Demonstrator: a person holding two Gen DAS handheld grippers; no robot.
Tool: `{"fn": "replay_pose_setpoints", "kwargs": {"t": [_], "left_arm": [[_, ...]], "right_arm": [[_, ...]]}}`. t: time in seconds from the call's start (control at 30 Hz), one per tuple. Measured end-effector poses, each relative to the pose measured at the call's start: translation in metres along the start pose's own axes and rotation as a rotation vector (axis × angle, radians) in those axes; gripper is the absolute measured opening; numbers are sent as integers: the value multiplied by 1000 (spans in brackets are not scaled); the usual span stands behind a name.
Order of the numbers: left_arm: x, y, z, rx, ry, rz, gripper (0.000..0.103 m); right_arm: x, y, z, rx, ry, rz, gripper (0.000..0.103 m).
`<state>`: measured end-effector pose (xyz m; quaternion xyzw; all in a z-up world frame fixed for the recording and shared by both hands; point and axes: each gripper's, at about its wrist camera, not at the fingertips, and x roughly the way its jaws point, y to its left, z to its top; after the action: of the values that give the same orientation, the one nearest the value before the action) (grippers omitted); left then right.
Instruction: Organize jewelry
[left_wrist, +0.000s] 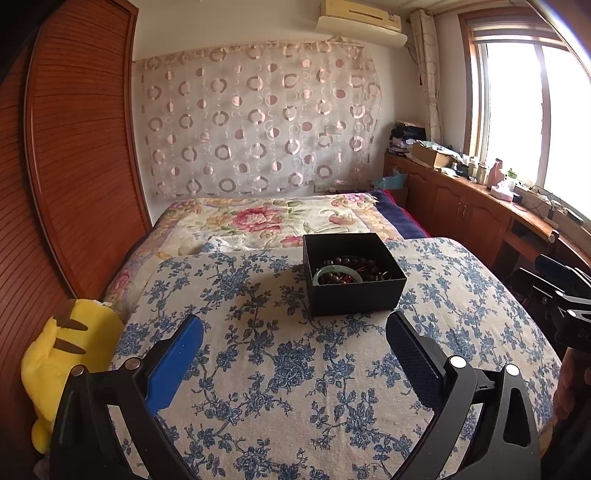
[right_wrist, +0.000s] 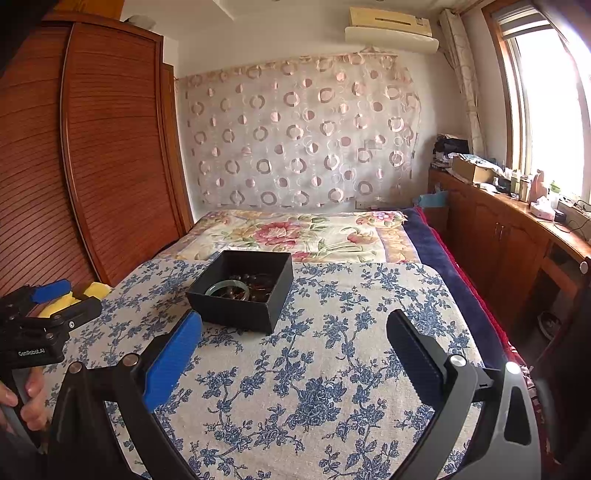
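A black open box (left_wrist: 352, 295) stands on a blue-flowered cloth (left_wrist: 277, 387) on the bed. Inside lie dark bead bracelets (left_wrist: 351, 269) and a pale green bangle (left_wrist: 320, 277). The box also shows in the right wrist view (right_wrist: 236, 310), with the bangle (right_wrist: 218, 287) and beads (right_wrist: 258, 286) inside. My left gripper (left_wrist: 295, 332) is open and empty, just short of the box. My right gripper (right_wrist: 295, 332) is open and empty, to the right of the box. The left gripper also shows in the right wrist view (right_wrist: 62, 299), and the right gripper shows at the edge of the left wrist view (left_wrist: 554, 280).
A yellow plush toy (left_wrist: 66, 354) lies at the left edge of the bed beside a wooden wardrobe (left_wrist: 74, 166). A flowered quilt (left_wrist: 277, 218) lies behind the box. A wooden cabinet (left_wrist: 480, 206) with clutter runs under the window on the right.
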<state>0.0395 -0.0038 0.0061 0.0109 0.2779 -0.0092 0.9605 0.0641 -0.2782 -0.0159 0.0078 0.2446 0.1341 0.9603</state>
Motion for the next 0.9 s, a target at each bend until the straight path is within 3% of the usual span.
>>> {"fn": "replay_pose_setpoints", "kwargs": {"t": [0.9], "left_arm": [[-4, -2, 3, 6, -4, 1, 96]], "right_arm": [[-6, 4, 1, -2, -18, 6, 101]]}}
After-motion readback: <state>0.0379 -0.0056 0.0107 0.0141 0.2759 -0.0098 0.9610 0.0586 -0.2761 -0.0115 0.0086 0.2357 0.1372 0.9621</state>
